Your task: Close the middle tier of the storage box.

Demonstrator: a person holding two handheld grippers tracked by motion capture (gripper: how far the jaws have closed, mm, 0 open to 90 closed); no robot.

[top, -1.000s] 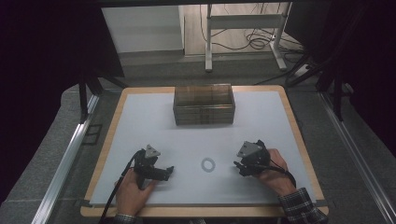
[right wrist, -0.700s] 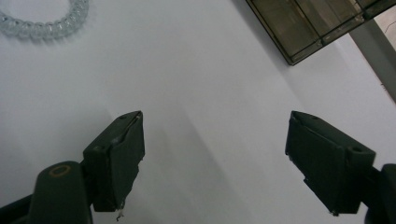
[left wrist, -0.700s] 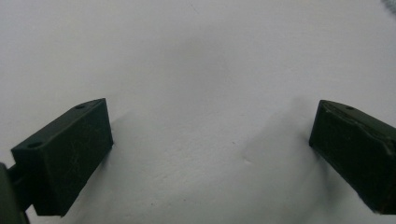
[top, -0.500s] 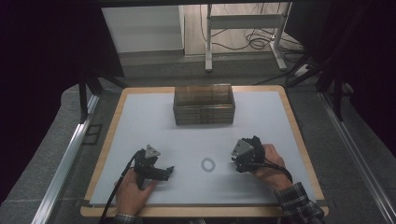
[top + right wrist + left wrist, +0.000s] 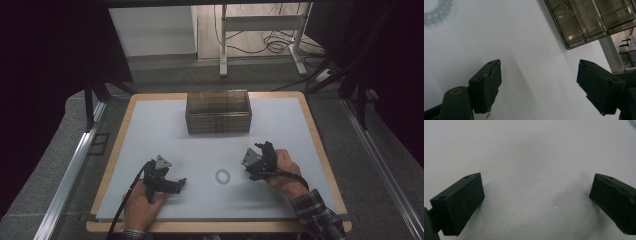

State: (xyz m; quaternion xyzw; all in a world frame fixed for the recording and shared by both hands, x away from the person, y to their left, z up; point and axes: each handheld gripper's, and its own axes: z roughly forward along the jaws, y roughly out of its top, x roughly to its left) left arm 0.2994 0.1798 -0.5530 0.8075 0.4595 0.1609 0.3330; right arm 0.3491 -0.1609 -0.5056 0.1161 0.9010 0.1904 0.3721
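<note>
We see the work surface as a white table [image 5: 150,130] with a wooden edge, viewed from above. A small clear ring [image 5: 223,175] lies flat on the white surface near the front, between the two hands, touching neither gripper. In the right gripper view the ring [image 5: 436,11] appears at the upper left corner, well clear of the jaws, and looks like a band of clear beads.

We find the right gripper [image 5: 256,150] to the right of the ring, near it but apart from it, held in the person's right hand [image 5: 285,170]. Its jaws stand wide apart with nothing between them; in the right gripper view [image 5: 539,75] only bare white surface lies in the gap.

We find the left gripper [image 5: 181,183] to the left of the ring and a little nearer the front edge, held in the left hand [image 5: 142,202]. Its jaws are likewise spread wide and empty; the left gripper view [image 5: 536,197] shows plain white surface between them.

A transparent brown-tinted box [image 5: 218,112] with internal compartments stands at the back centre of the table, well apart from the ring and both grippers. In the right gripper view the box [image 5: 589,20] occupies the upper right.
</note>
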